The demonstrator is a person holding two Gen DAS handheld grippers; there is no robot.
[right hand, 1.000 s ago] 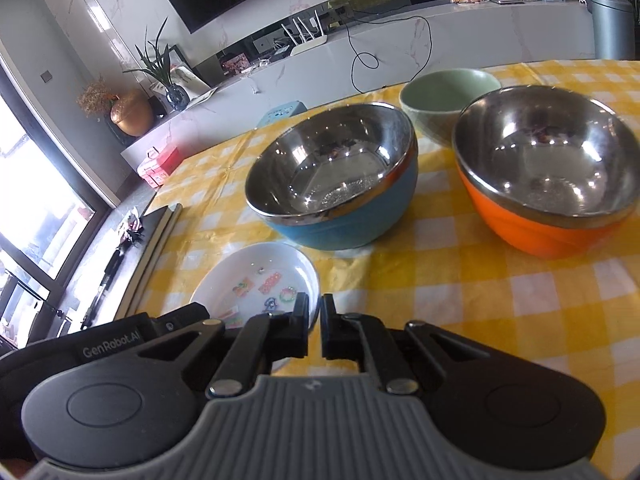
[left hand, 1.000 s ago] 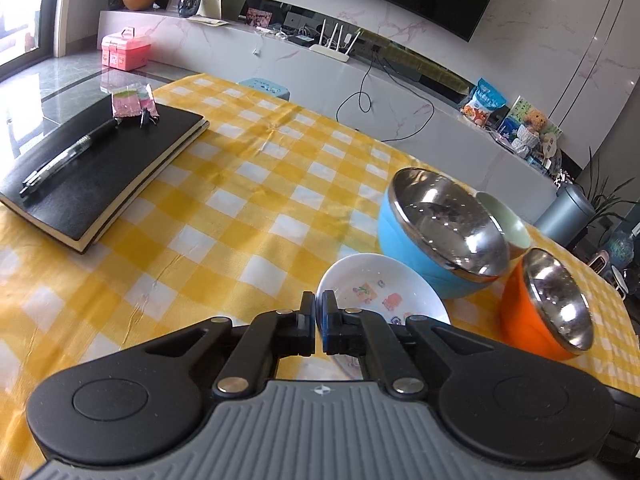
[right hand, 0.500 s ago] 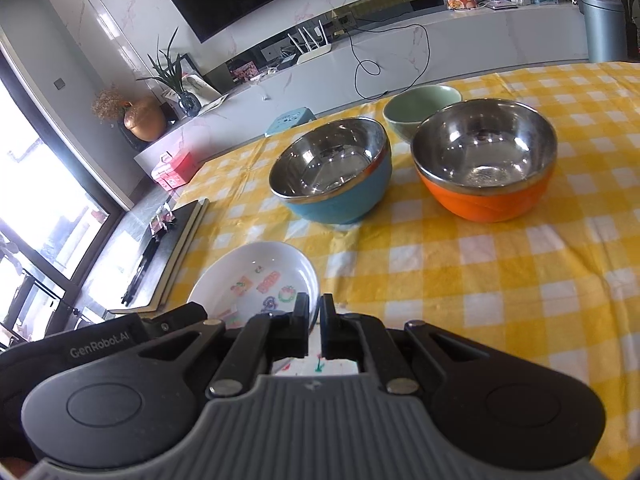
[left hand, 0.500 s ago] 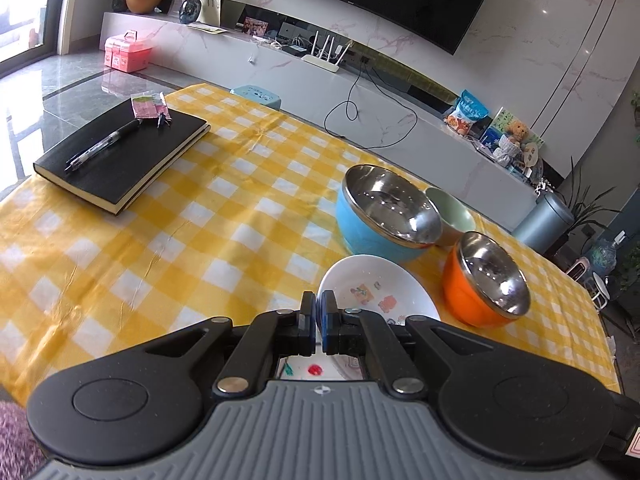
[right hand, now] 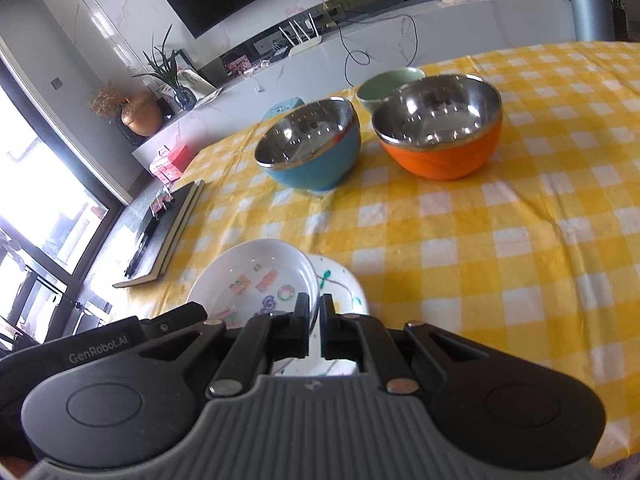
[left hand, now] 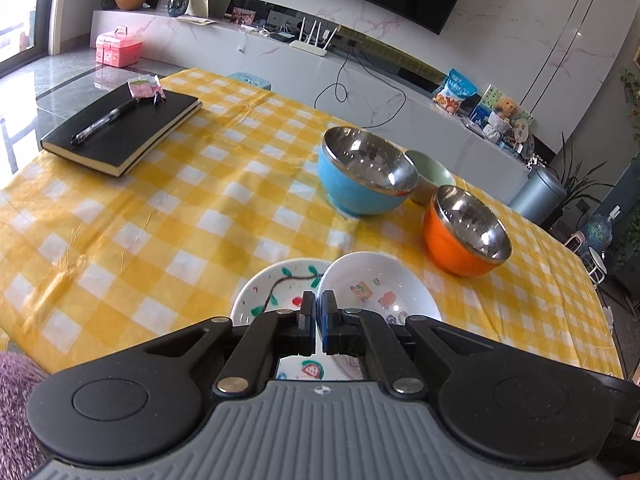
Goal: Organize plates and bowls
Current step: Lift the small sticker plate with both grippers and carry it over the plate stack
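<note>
My left gripper and my right gripper are both shut on the rim of a white dish with sticker-like prints and hold it above a flat white plate with green and red drawings near the table's front edge. Farther back stand a blue steel-lined bowl, an orange steel-lined bowl and a pale green bowl behind them.
The table has a yellow checked cloth. A black notebook with a pen lies at the far left; it also shows in the right wrist view. A TV console with clutter runs behind the table.
Both grippers pulled back toward the front edge with the printed dish in them. The decorated flat plate has come into view beneath it. The bowls look farther away.
</note>
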